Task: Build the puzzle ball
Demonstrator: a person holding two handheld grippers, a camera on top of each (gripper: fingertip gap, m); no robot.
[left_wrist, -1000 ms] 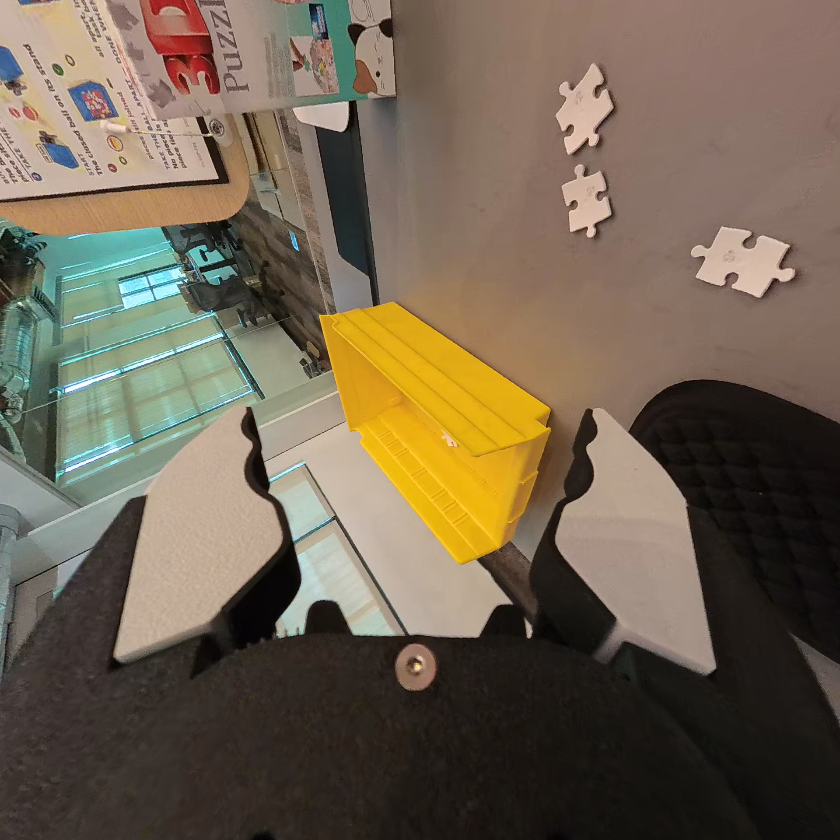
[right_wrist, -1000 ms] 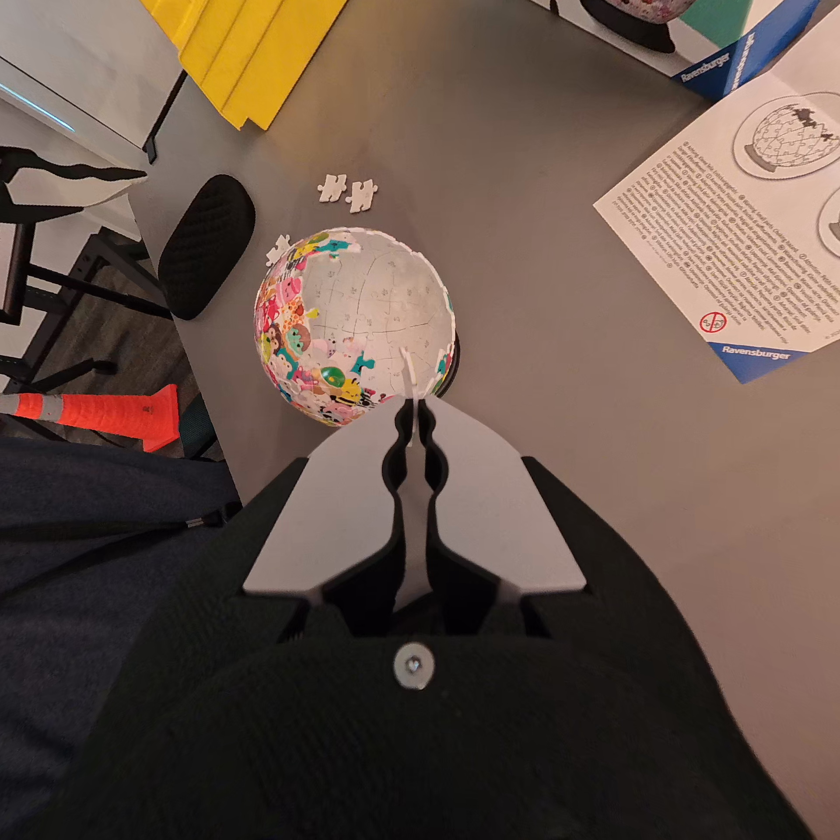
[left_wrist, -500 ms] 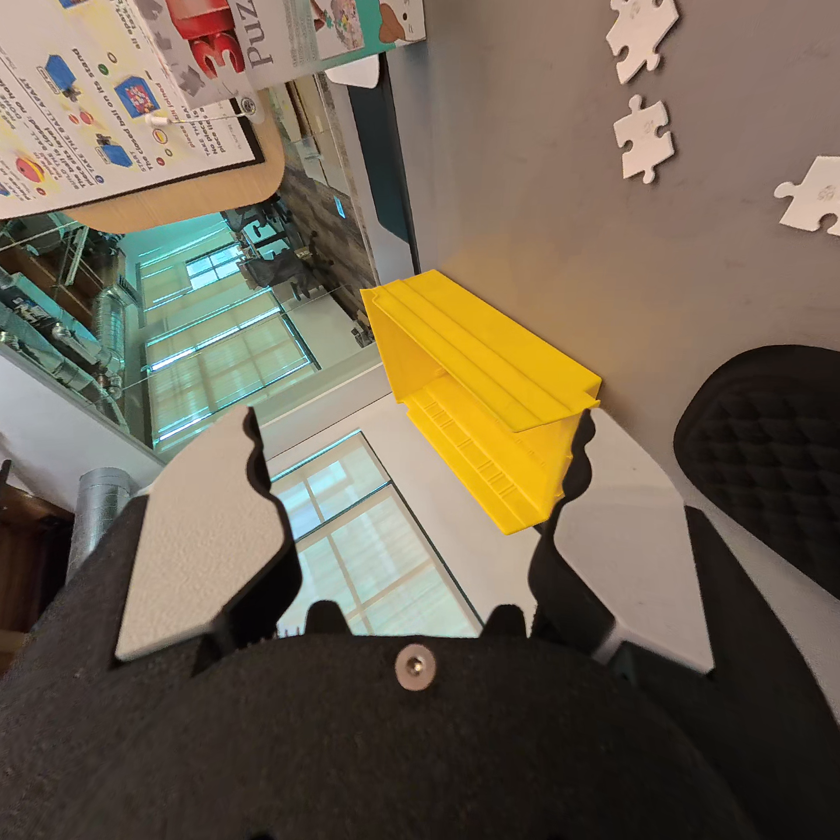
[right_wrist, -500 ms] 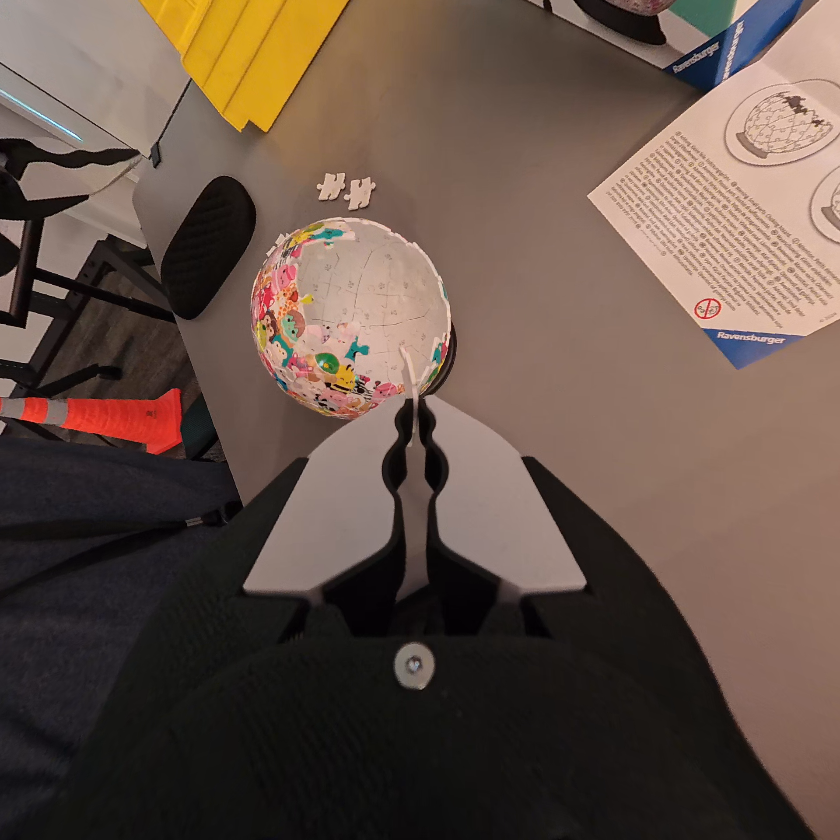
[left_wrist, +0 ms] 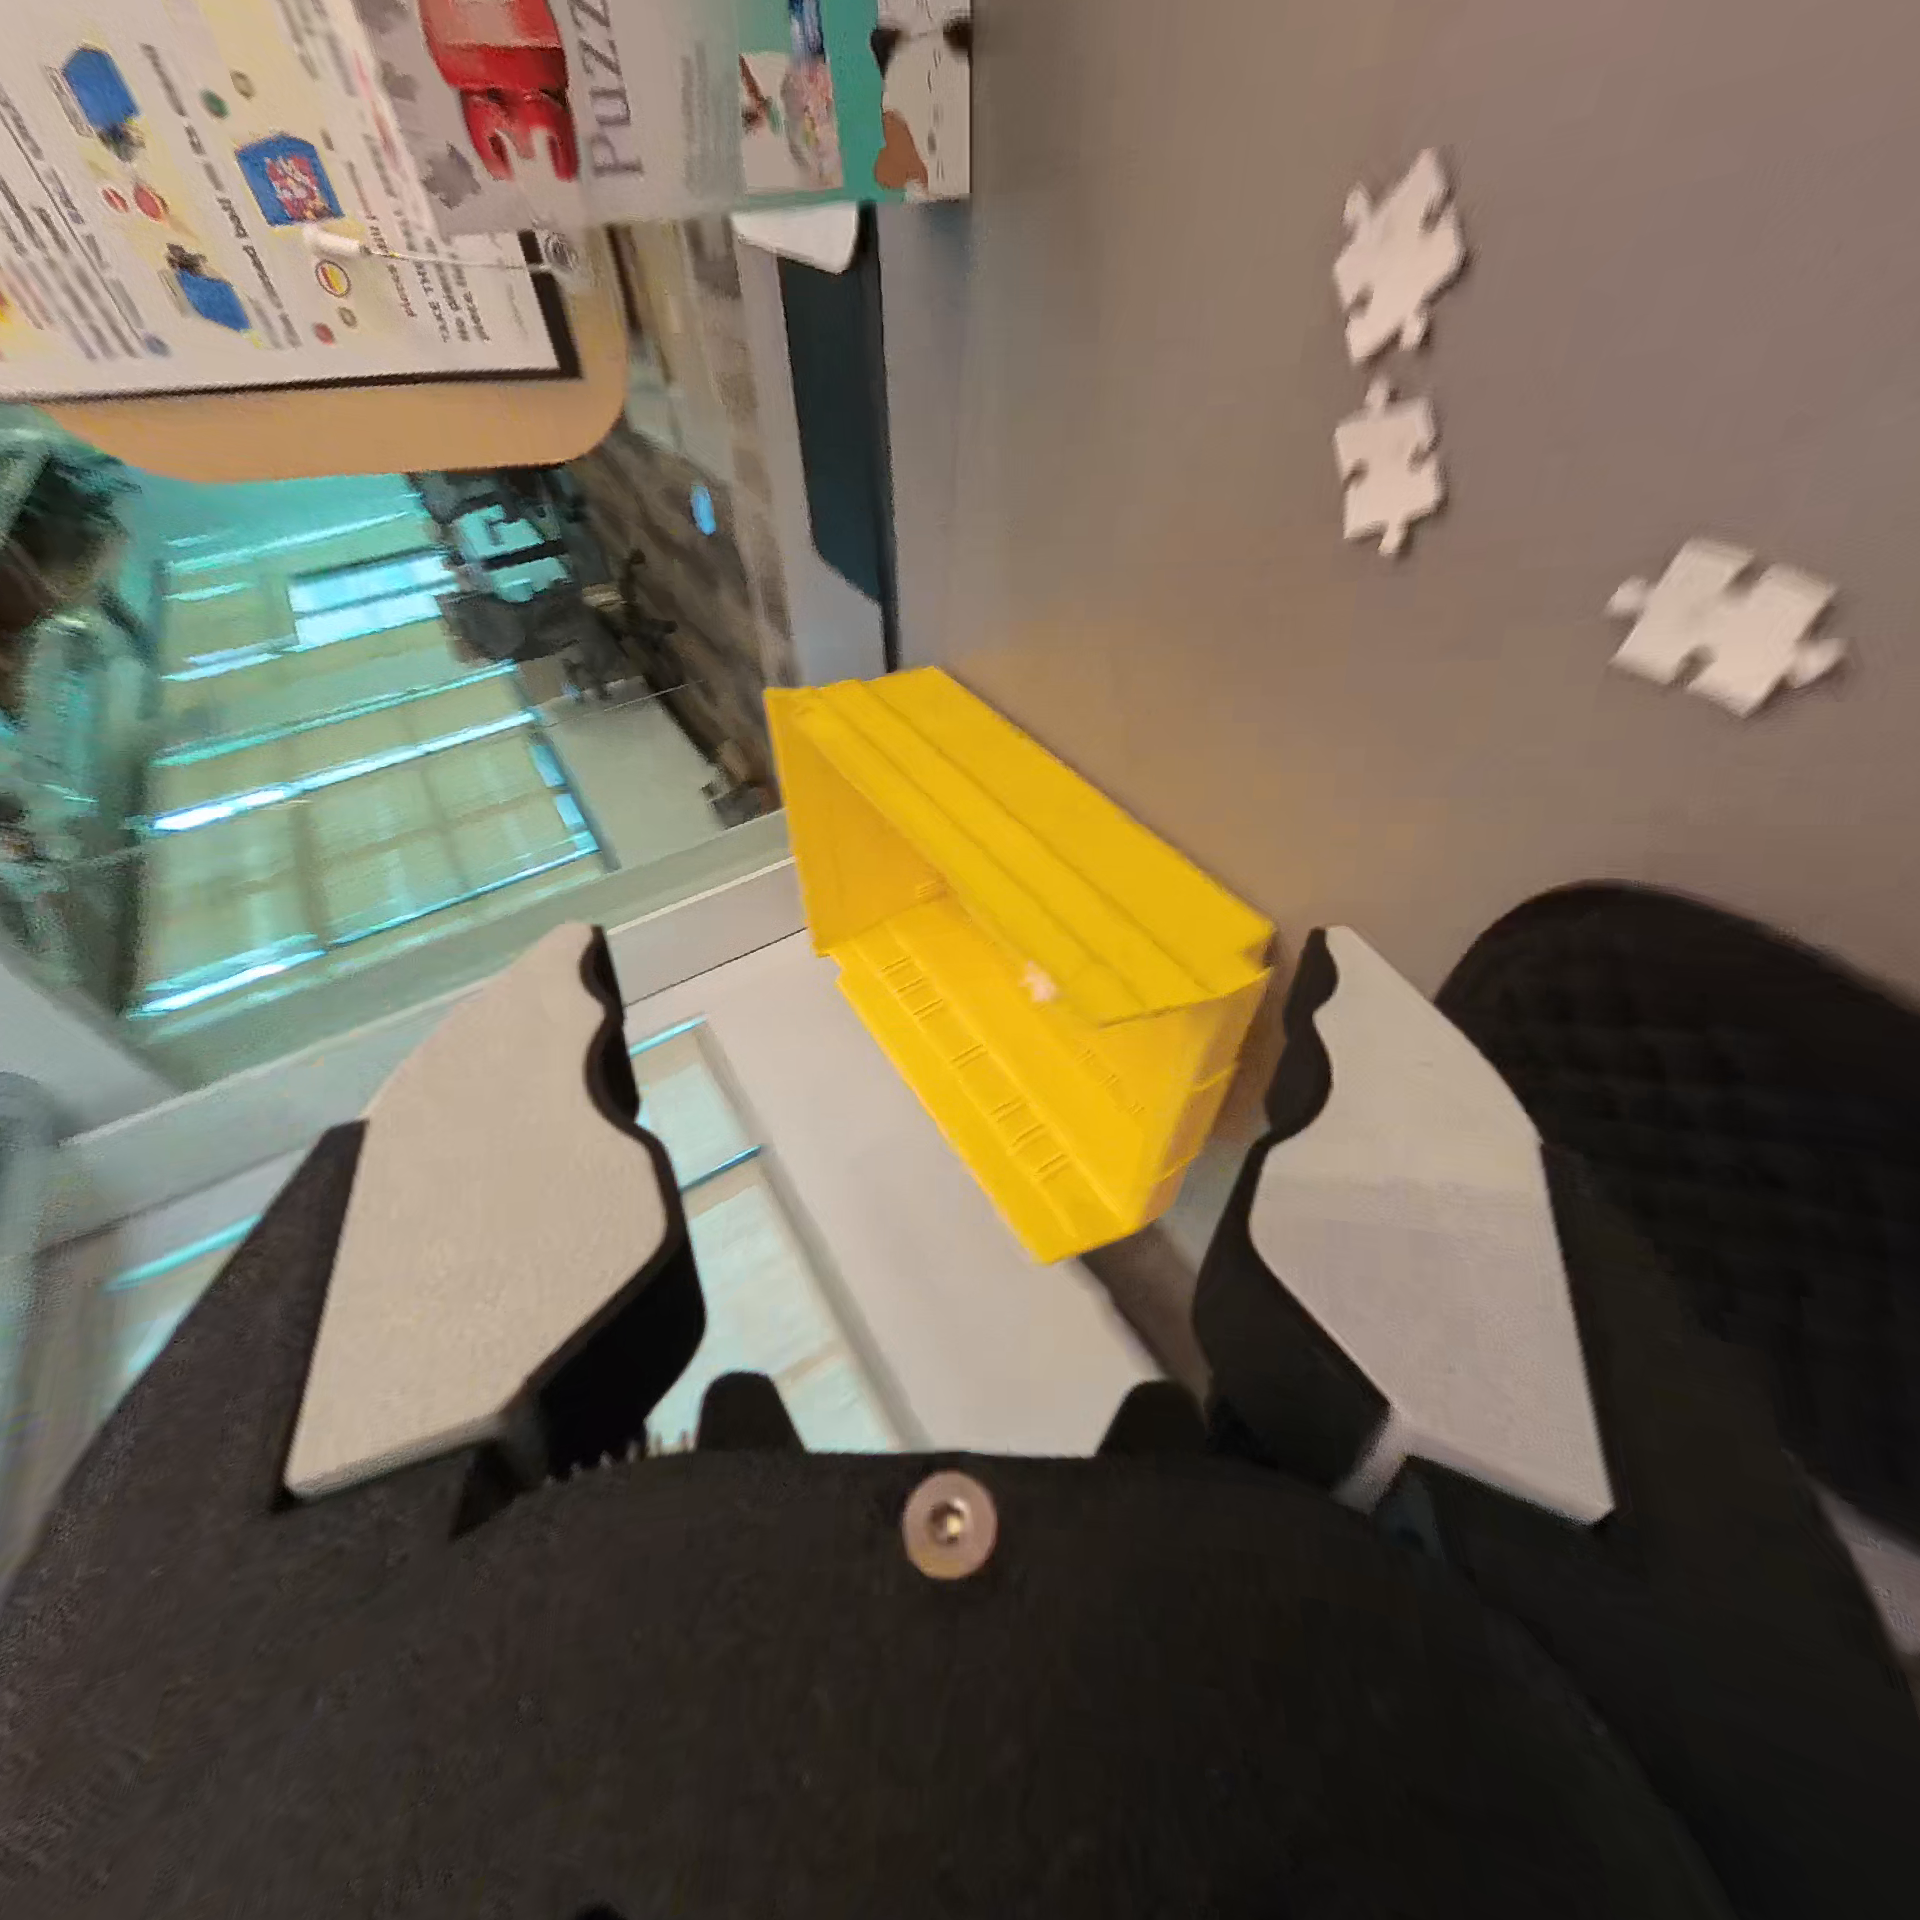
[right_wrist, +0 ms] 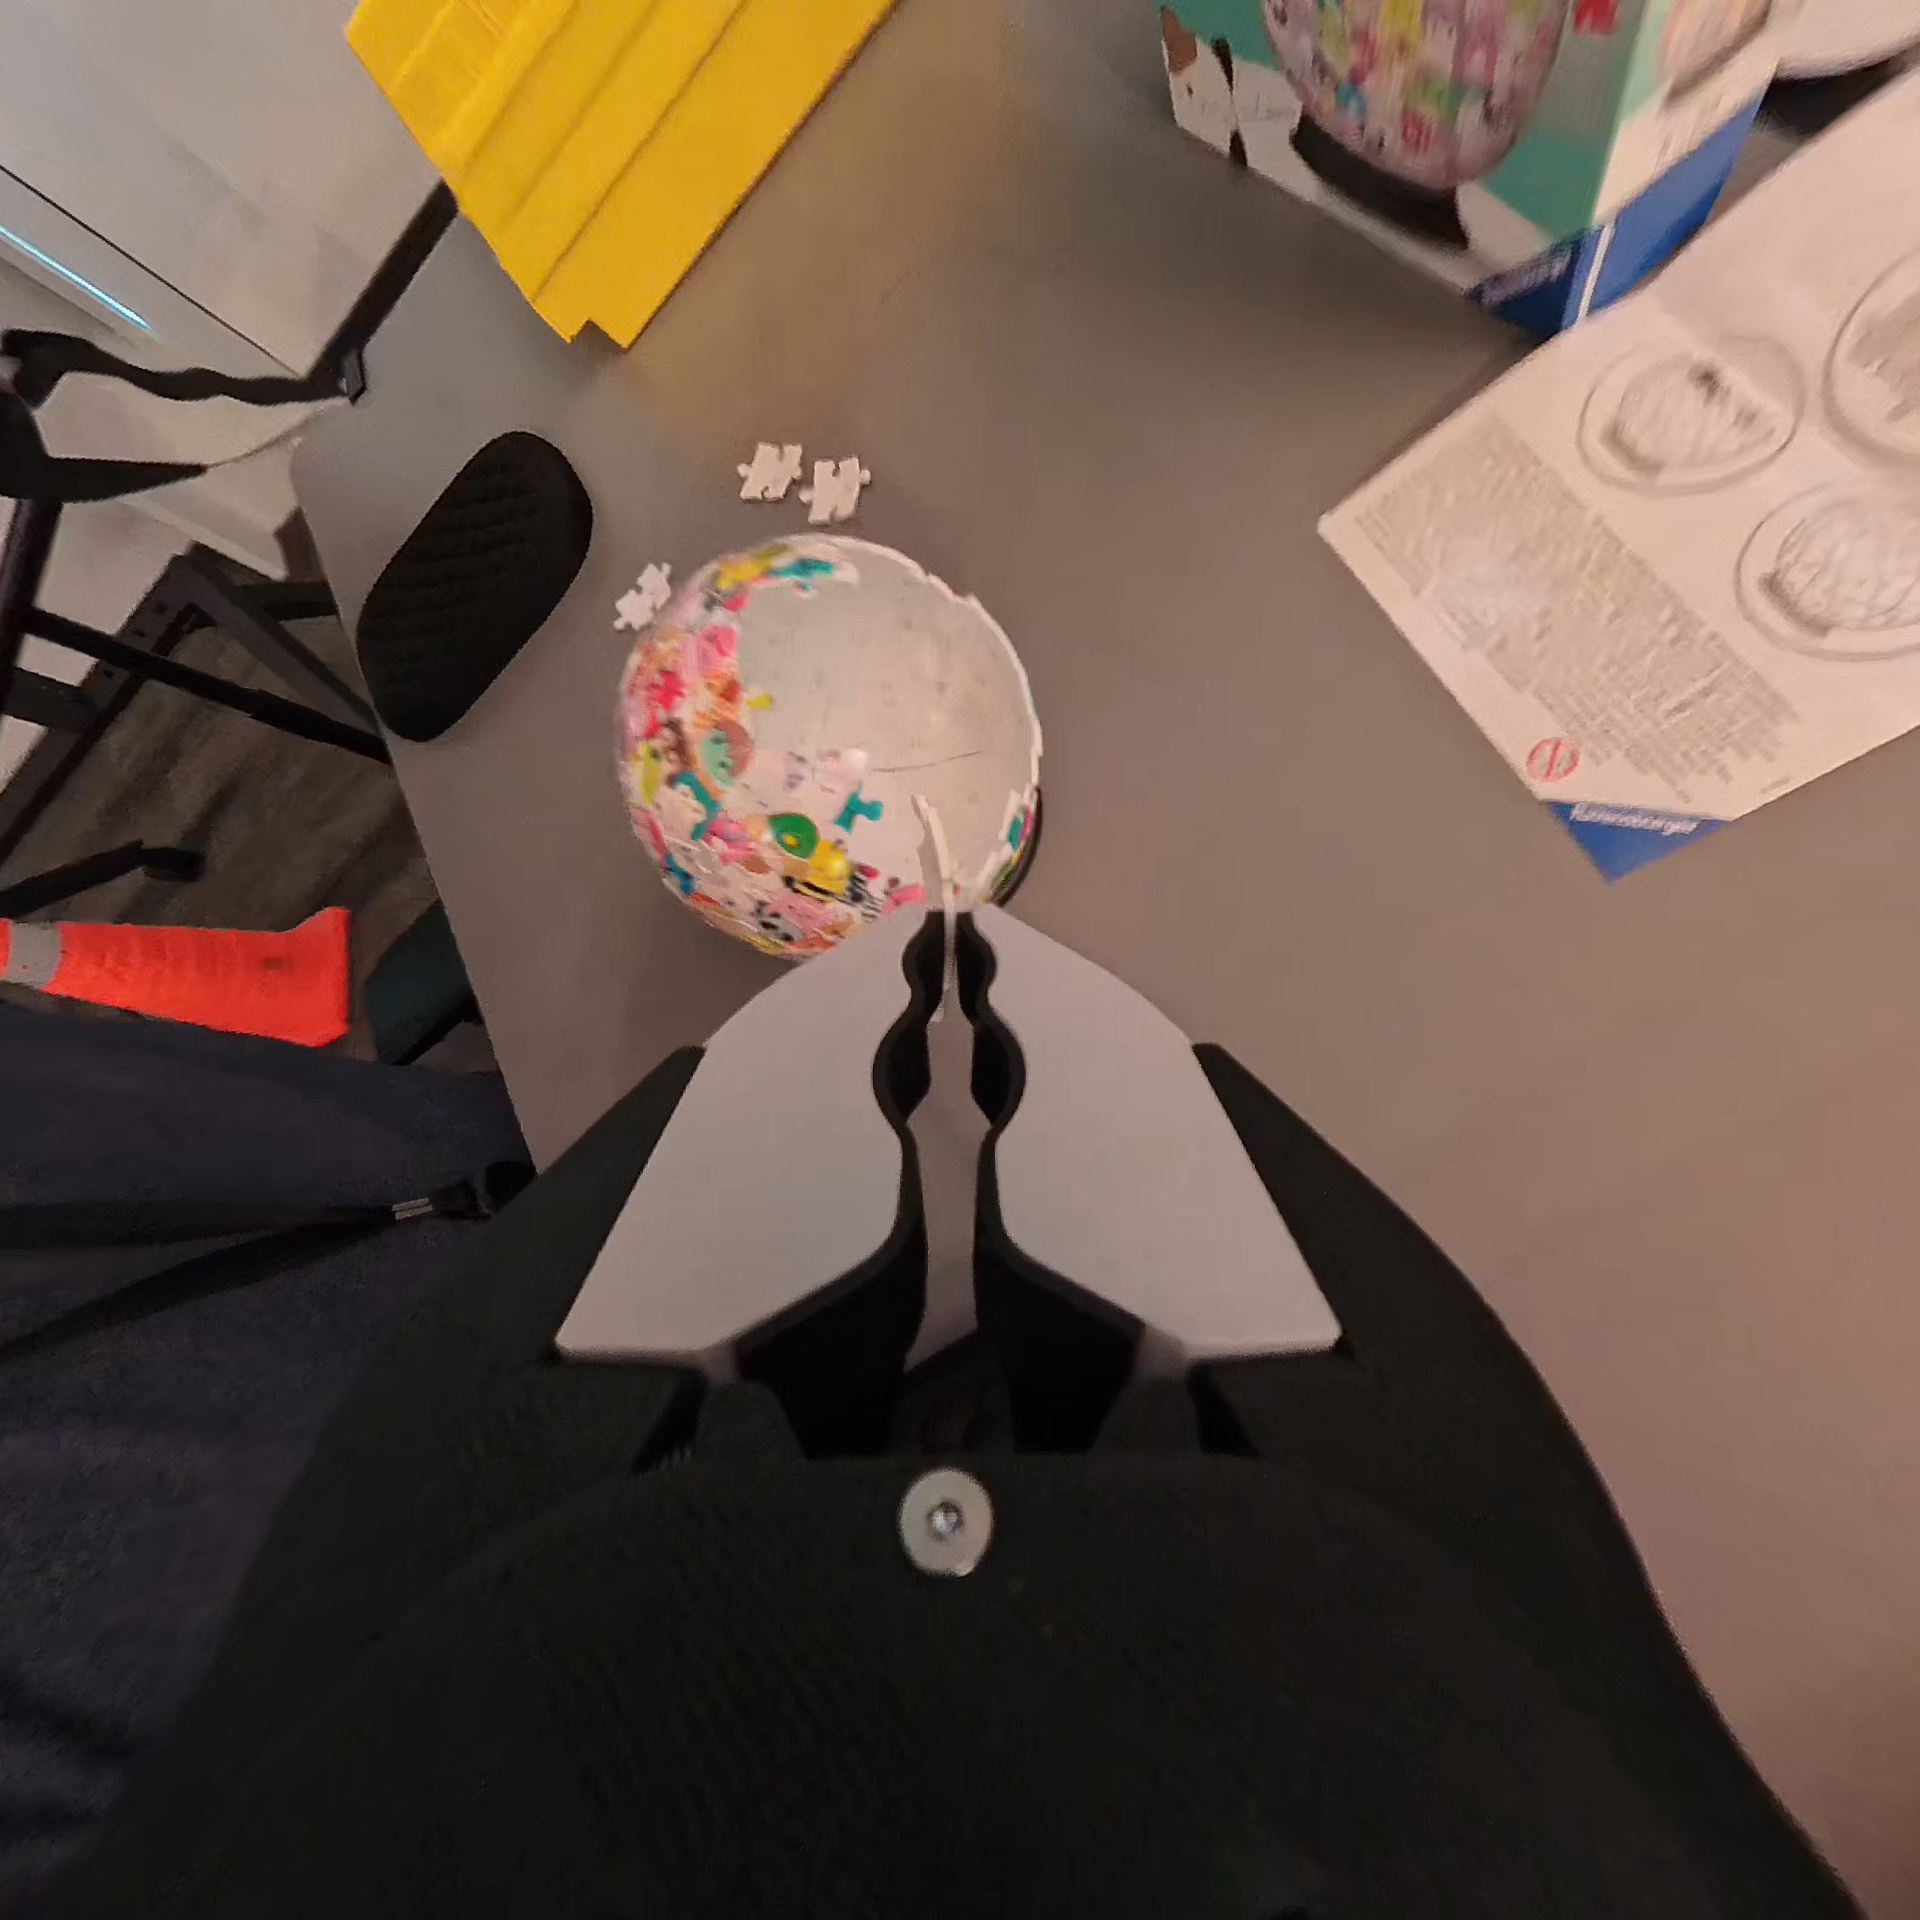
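Three loose pieces (left_wrist: 1392, 265) lie on bare grey table (left_wrist: 1195, 468) ahead of my left gripper (left_wrist: 951, 997), jaws wide and empty, with the yellow bin (left_wrist: 997, 914) at the table's edge. Only my right view shows the ball (right_wrist: 831, 743) mid-table, open room to its right; my right gripper (right_wrist: 945, 930) pinches a white piece (right_wrist: 943, 862) edge-on just beside it.

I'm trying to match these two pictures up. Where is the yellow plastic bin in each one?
Left wrist view: the yellow bin sits mid-picture, beyond the open left tool, on the table's edge.
Right wrist view: the same bin is at the top left, cut off by the picture's edge, far beyond the puzzle ball.
Shared landmark: the black quilted pad, right of the bin in the left view, lies below the bin at left in the right view.
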